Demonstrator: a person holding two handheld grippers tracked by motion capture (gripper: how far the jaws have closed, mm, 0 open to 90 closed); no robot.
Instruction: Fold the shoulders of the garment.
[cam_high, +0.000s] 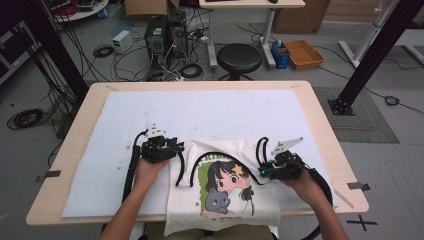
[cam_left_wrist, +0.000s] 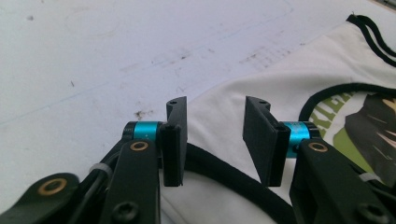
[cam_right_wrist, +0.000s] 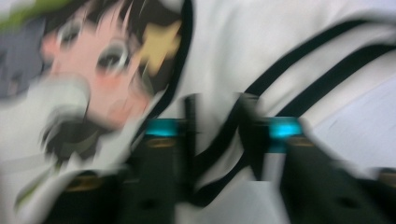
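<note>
From above, my white tote bag (cam_high: 225, 200) lies flat at the table's (cam_high: 320, 125) near edge, printed girl facing up, one gripper at each upper corner. My left gripper (cam_left_wrist: 215, 140) stands with jaws apart over the bag's cloth and black strap (cam_left_wrist: 233, 179) — pinching nothing. My right gripper (cam_right_wrist: 217, 140) view is blurred — jaws apart, straps running between them.
</note>
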